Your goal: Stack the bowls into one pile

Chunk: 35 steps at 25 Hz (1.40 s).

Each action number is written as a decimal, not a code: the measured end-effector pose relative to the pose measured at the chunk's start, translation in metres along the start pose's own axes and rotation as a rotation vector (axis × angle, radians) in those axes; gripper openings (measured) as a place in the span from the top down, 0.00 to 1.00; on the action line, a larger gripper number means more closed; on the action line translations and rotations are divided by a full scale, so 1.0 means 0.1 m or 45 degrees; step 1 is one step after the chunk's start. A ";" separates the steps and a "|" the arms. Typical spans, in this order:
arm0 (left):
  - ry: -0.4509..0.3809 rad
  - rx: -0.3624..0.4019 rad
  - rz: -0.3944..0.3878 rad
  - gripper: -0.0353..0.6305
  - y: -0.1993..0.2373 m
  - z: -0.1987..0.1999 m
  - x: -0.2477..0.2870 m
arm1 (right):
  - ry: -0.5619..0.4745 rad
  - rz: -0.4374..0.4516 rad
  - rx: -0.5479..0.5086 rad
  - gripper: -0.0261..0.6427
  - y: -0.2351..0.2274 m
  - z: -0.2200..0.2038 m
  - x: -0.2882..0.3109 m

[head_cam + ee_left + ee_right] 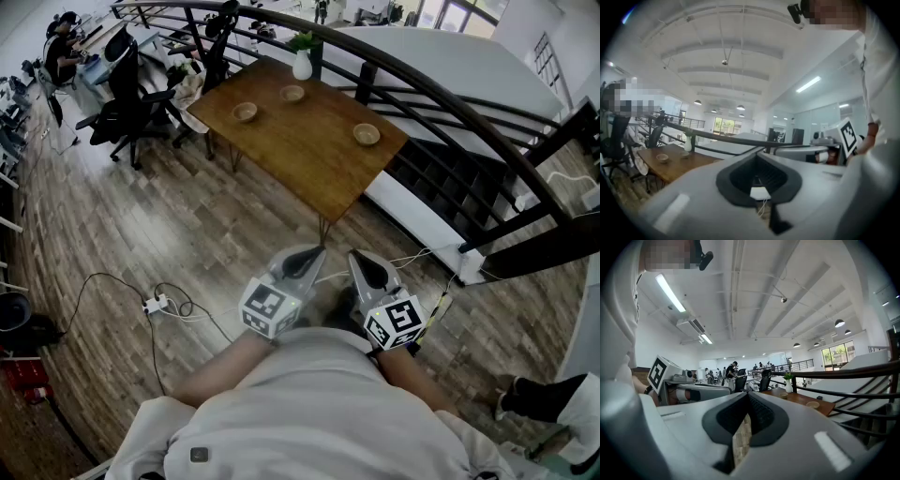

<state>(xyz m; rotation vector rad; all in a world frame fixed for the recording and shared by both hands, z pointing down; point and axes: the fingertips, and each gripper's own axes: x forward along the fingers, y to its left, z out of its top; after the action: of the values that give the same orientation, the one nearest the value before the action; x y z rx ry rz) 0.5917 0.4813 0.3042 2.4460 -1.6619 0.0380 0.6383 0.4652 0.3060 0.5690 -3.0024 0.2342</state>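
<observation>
Standing well apart on the wooden table (314, 155), three bowls (246, 112) share it with a white vase (302, 64) near a curved dark railing (424, 84). Above the plank floor (122, 225), the left gripper (312, 253) and right gripper (362, 257) both have their jaws together, holding nothing.

The head view looks steeply down from above the person, with the table (309, 150) and bowls (246, 112) far off at upper centre. Both gripper views face nearly level along their jaws, sharing that distant table.

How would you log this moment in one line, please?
left hand-held gripper: shut, empty | right hand-held gripper: shut, empty | bowls: three, unstacked, on table
</observation>
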 end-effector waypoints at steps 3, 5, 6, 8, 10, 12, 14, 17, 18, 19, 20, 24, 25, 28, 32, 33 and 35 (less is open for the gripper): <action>0.005 -0.004 0.003 0.94 0.03 0.00 0.15 | -0.005 0.006 -0.007 0.95 -0.15 0.01 0.03; 0.013 -0.010 0.000 0.94 0.05 -0.01 0.23 | -0.001 0.013 -0.007 0.95 -0.23 -0.01 0.05; 0.019 -0.014 -0.004 0.94 0.06 -0.02 0.28 | 0.006 0.015 -0.002 0.95 -0.26 -0.02 0.07; 0.028 -0.017 -0.012 0.94 0.08 -0.04 0.39 | 0.019 0.019 0.006 0.95 -0.36 -0.03 0.10; 0.029 -0.013 -0.013 0.94 0.14 -0.03 0.53 | 0.020 0.021 0.007 0.95 -0.51 -0.02 0.15; 0.032 -0.015 -0.008 0.94 0.19 -0.02 0.72 | 0.007 0.031 0.007 0.95 -0.70 0.00 0.20; 0.043 -0.022 -0.004 0.94 0.25 -0.01 0.94 | -0.011 0.059 0.020 0.95 -0.92 0.04 0.24; 0.072 -0.036 -0.005 0.94 0.36 0.01 1.38 | -0.022 0.086 0.041 0.95 -1.35 0.14 0.32; 0.078 -0.040 -0.002 0.94 0.39 0.03 1.54 | -0.030 0.093 0.039 0.95 -1.52 0.19 0.33; 0.077 -0.041 0.004 0.94 0.41 0.07 1.69 | -0.042 0.101 0.037 0.95 -1.69 0.24 0.35; 0.071 -0.038 0.012 0.94 0.42 0.11 1.84 | -0.052 0.111 0.036 0.95 -1.84 0.29 0.36; 0.062 -0.047 0.056 0.94 0.47 0.21 2.33 | -0.025 0.180 0.048 0.95 -2.27 0.33 0.48; 0.067 -0.053 0.070 0.94 0.50 0.21 2.43 | -0.012 0.192 0.064 0.95 -2.36 0.32 0.52; 0.096 -0.077 0.105 0.94 0.66 0.18 2.67 | 0.015 0.193 0.132 0.95 -2.71 0.28 0.66; 0.093 -0.110 0.164 0.94 0.90 0.13 2.81 | 0.033 0.207 0.151 0.95 -2.95 0.18 0.81; 0.084 -0.112 0.169 0.94 0.95 0.14 2.85 | 0.038 0.206 0.155 0.95 -2.99 0.18 0.86; 0.060 -0.102 0.160 0.94 1.04 0.19 2.94 | 0.045 0.201 0.156 0.95 -3.06 0.20 0.96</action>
<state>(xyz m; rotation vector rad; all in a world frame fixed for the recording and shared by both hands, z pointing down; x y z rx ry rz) 0.6034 0.1710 0.3361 2.2630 -1.7596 0.0446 0.6609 0.1459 0.3379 0.3322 -3.0163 0.4364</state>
